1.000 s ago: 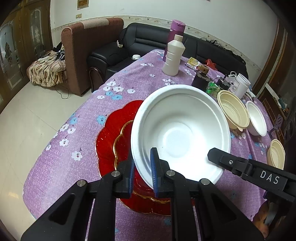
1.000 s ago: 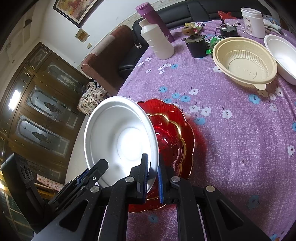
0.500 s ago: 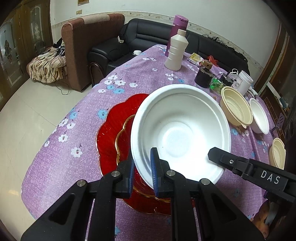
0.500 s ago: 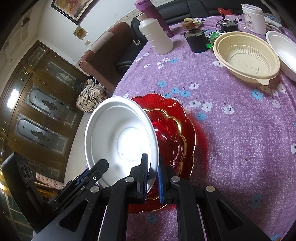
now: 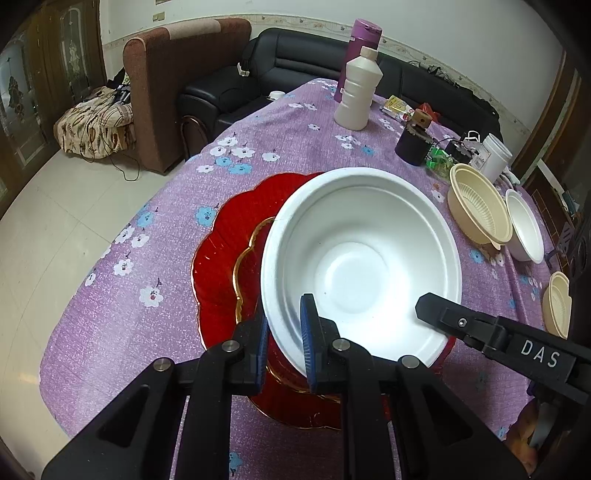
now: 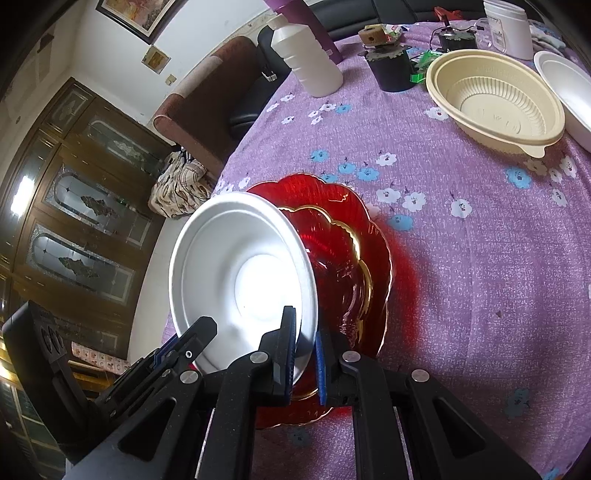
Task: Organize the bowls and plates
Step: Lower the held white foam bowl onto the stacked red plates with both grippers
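Left wrist view, left to right. A counter draped in purple cloth with a flower print carries a red scalloped plate with a gold band. Above the plate sits a white foam bowl, tilted toward the camera, its near rim over the plate's centre. The left gripper is pinched onto the bowl's near-left rim, one blue pad outside the wall and one inside. At lower right the right gripper, marked "DAS", reaches the bowl's right rim. Farther back stand a white plastic bottle and, touching or just behind it, a purple flask. To the right lie a black pot, a cream ribbed bowl, a second white bowl just beside it, and a small cream bowl near the counter's edge.

Right wrist view, left to right. The left gripper enters from lower left at the white foam bowl's rim. The right gripper is closed on the bowl's right rim, which passes between its blue pads. The red scalloped plate lies beneath and right of the bowl. The cream ribbed bowl rests well apart, upper right.
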`<state>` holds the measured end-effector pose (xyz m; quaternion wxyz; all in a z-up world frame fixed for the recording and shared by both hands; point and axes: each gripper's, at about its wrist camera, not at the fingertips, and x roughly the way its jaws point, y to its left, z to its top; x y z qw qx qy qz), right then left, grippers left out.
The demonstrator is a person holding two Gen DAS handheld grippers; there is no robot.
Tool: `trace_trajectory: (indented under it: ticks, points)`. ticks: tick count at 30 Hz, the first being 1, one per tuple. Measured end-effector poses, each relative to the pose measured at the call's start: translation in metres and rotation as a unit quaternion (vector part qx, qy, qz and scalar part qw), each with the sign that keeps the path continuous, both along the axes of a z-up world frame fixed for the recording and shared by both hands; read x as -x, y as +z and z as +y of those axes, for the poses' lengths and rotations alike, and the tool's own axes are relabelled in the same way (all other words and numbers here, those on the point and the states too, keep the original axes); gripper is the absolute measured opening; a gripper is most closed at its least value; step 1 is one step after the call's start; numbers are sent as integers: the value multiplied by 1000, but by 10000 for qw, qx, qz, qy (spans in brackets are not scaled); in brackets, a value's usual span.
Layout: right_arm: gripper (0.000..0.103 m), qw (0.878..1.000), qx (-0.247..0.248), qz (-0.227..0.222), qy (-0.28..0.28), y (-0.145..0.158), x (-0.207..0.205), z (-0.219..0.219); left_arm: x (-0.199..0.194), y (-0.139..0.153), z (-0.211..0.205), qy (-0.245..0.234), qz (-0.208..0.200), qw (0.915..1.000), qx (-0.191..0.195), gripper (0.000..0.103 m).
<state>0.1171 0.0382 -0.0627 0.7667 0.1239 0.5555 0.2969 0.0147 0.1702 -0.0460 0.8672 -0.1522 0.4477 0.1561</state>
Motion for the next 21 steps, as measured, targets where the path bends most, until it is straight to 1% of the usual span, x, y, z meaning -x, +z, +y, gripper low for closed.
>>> trace_trajectory:
  ticks: [8,21]
  points:
    - [9,9999,84,73,27,-4,0,4,1,-5,1,35,82,10000,28,14]
    - [10,9997,227,68,47,-9,-4,12,-3,-8,3,57,138,9999,37,14]
